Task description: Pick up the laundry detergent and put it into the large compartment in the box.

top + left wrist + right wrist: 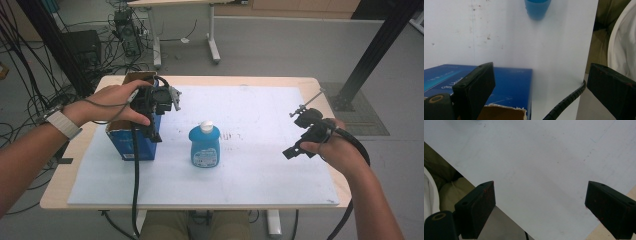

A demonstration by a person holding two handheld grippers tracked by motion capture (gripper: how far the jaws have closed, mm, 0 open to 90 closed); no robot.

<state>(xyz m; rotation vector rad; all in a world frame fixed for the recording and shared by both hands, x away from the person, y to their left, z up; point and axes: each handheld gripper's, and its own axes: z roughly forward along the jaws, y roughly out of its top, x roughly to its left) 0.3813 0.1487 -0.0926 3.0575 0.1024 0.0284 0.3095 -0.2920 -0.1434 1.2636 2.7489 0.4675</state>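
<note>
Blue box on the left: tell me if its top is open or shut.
Open. The blue box shows torn cardboard flaps and a brown inside beneath the left tool.

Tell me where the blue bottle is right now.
In the high view the blue bottle stands near the white mat's centre, just right of the blue box, apart from it.

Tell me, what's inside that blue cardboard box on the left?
The blue cardboard box is open on top; brown inner wall shows at its far end. The left hand-held gripper and hand hang over it, hiding any contents.
</note>
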